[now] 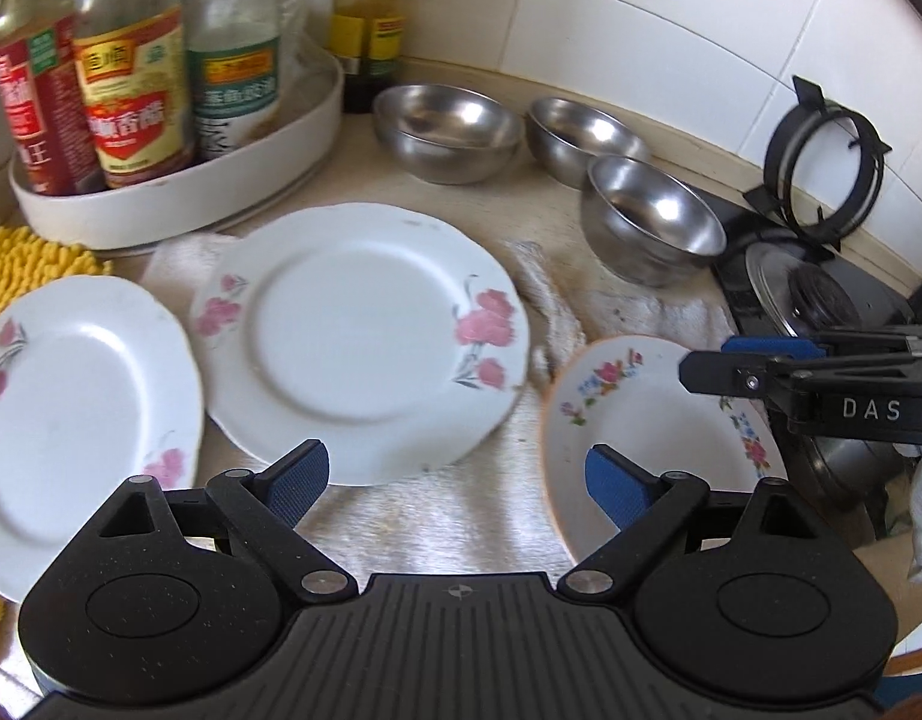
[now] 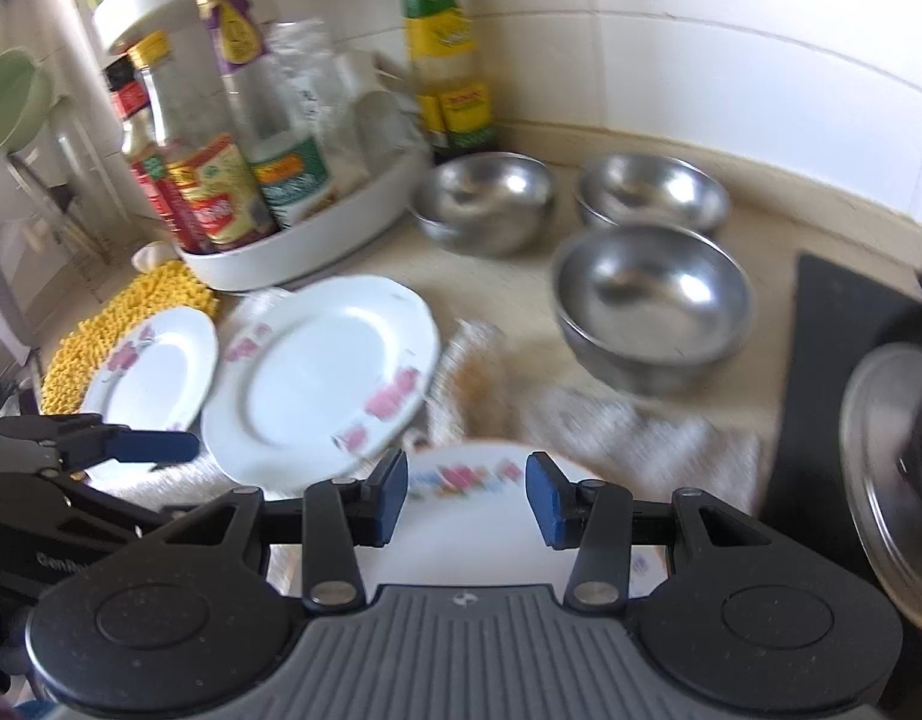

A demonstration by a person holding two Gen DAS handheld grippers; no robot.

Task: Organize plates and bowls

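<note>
Although both the left gripper (image 1: 458,483) and right gripper (image 2: 466,501) were held released, the small floral plate (image 1: 652,414) (glazed, slippery, breakable) at four o'clock on the towel (image 1: 461,516) was judged best pinched by its rim.

We can only really read "DAS", white letters on the black body of the right gripper (image 1: 700,369) in the left wrist view. The left gripper (image 2: 185,447) shows part of a word, "Gen..." (rest cut off). The sauce bottles (image 1: 134,102) carry Chinese labels, mostly too blurred for us.
</note>
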